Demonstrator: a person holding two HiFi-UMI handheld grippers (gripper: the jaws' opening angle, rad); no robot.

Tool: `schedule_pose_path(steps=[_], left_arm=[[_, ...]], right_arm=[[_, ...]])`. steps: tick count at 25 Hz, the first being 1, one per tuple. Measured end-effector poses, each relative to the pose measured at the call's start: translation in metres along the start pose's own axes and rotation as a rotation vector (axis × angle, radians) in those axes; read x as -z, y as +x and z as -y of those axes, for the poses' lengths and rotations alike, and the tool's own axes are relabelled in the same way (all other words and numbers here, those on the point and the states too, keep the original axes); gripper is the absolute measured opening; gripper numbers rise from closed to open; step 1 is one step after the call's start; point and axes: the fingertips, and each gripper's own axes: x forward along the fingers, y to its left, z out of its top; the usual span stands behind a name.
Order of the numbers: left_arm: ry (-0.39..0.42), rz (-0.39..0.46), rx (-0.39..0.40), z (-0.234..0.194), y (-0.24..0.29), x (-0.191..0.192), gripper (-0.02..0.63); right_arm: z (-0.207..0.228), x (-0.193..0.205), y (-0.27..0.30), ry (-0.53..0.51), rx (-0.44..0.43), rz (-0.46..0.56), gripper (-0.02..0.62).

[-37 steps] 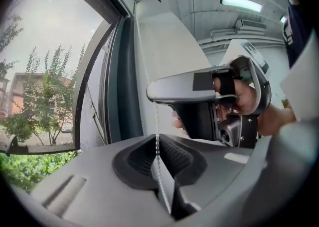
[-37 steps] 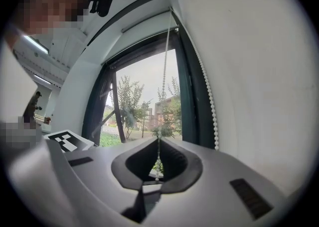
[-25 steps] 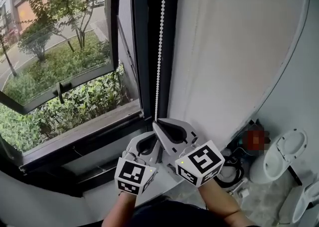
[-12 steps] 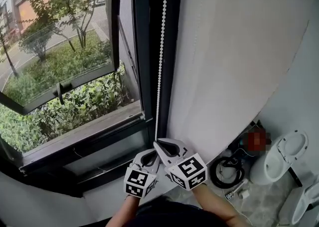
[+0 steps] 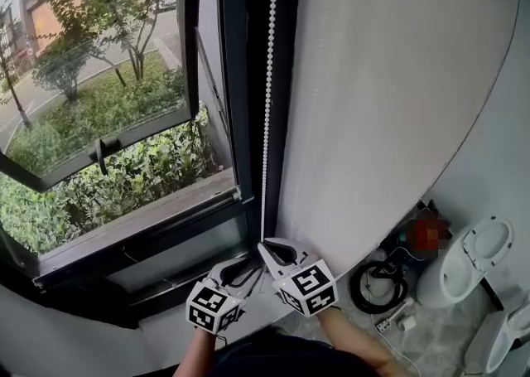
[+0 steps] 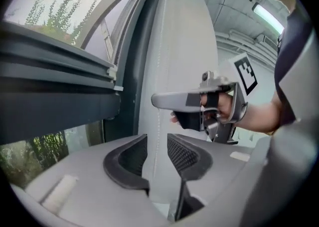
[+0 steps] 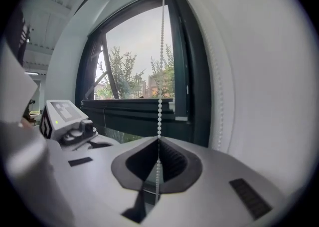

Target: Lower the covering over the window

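Note:
A white bead chain (image 5: pixel 267 102) hangs in front of the dark window frame (image 5: pixel 240 77). My right gripper (image 5: pixel 265 244) is shut on the chain's low end, and in the right gripper view the chain (image 7: pixel 160 71) runs down into the closed jaws of that gripper (image 7: pixel 158 141). My left gripper (image 5: pixel 248 266) sits just below and to the left. Its jaws have just been opening. In the left gripper view a thin strand of the chain (image 6: pixel 157 121) hangs between the parted pads of my left gripper (image 6: pixel 157 143) without being pressed. A pale grey surface (image 5: pixel 381 102) fills the right side.
The window sash (image 5: pixel 99 147) stands open outward over green shrubs (image 5: pixel 124 176). A dark sill (image 5: pixel 141 234) runs below it. On the floor at the right lie black cables (image 5: pixel 377 284) and white fixtures (image 5: pixel 476 255).
Both grippers have come down along the chain, toward the sill. The left jaws, shut before, now stand apart. The right jaws stay closed on the chain.

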Motion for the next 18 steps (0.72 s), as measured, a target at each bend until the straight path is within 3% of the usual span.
schedule_pose_path(steps=[4,8,12,18], left_arm=[[-0.033,0.168,-0.019,-0.008,-0.033,-0.062,0.135],[0.074,0.301,0.001,0.009,-0.047,-0.136,0.135],[0.178,0.309,-0.049,0.019,-0.038,-0.17,0.135],[0.2,0.298,-0.077,0.018,-0.025,-0.19,0.12]], right_arm=[[-0.001,0.02,0.002,-0.001,-0.006,-0.051,0.012],[-0.001,0.035,0.007,0.011,-0.009,-0.079,0.012],[-0.004,0.042,0.01,0.016,-0.017,-0.092,0.012],[-0.009,0.042,0.011,-0.011,-0.026,-0.095,0.012]])
